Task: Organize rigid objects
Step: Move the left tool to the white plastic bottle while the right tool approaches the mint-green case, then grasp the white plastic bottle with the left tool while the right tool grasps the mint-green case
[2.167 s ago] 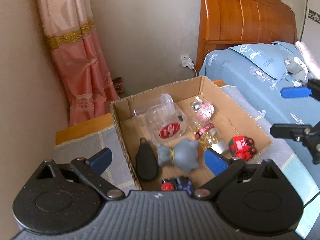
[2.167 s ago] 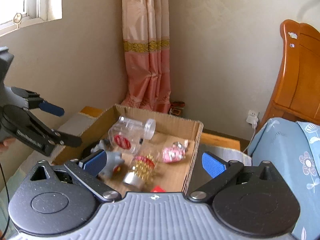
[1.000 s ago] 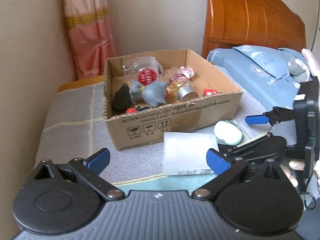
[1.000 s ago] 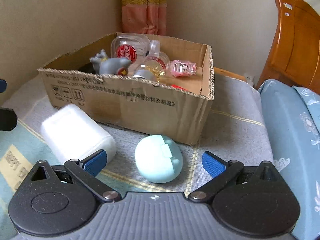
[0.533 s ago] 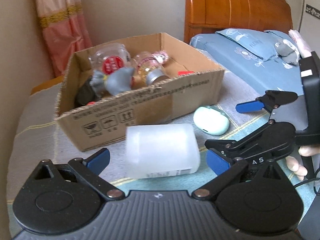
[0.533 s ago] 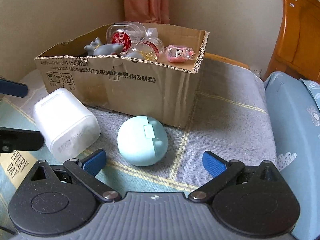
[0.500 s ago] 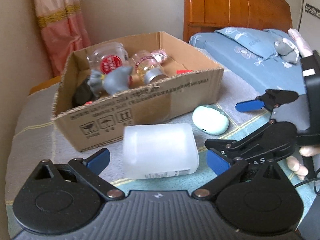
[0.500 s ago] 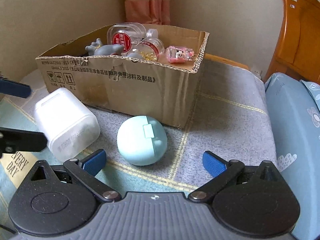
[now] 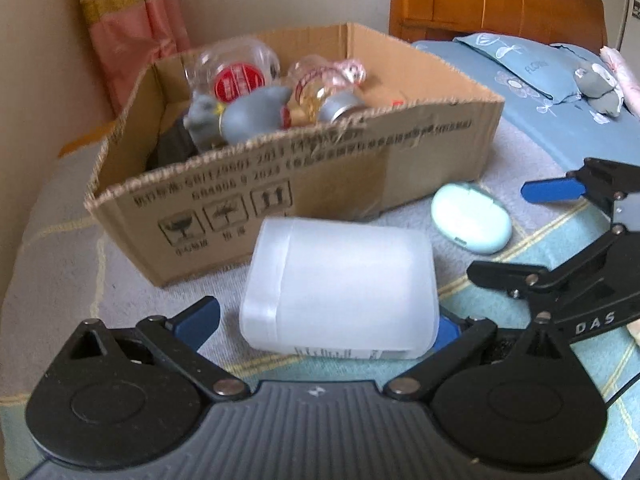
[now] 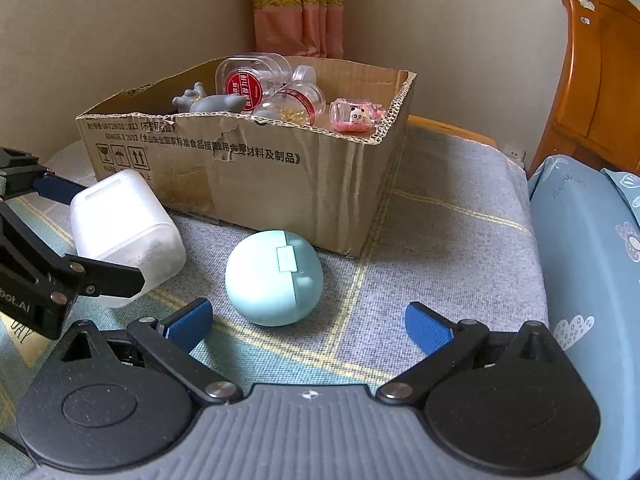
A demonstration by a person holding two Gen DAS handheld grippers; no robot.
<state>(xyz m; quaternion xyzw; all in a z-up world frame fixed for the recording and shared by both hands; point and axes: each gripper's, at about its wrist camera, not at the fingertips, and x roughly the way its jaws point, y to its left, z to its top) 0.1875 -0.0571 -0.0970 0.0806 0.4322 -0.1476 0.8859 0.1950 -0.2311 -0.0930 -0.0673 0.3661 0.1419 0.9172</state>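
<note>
While the white plastic container (image 9: 340, 284) lies on its side on the grey checked cloth (image 10: 440, 232), the left gripper (image 9: 324, 322) is right down around it, fingers spread wide, one blue pad (image 9: 198, 316) showing just off the container's lid end and the other mostly tucked behind its base. Whether either pad is actually touching the plastic, I cannot tell from here. Over on the other side, the right gripper (image 10: 308, 322) sits low with its fingers wide apart too, nothing between them, and the mint-green oval case (image 10: 274, 278) rests on the cloth just ahead of that gap (clasp facing up, lid seam running across it). Case and container lie near each other, apart, both just in front of the cardboard box (image 10: 280, 184).

And the box is busy! A clear jar with a red label (image 10: 244, 82) leans at the back, a grey animal figure (image 9: 240, 114) sprawls toward the near wall, a jar of gold beads with a silver cap (image 9: 324, 98) lies tipped beside it, and a small clear pink piece with a cartoon face (image 10: 356, 118) sits by the right corner. Something dark sits low at the left end, too hidden to name.

Behind it all, a pink curtain (image 10: 298, 8) hangs in the corner, with a wooden headboard (image 9: 492, 4) and blue floral bedding (image 9: 532, 68) off to the right.
</note>
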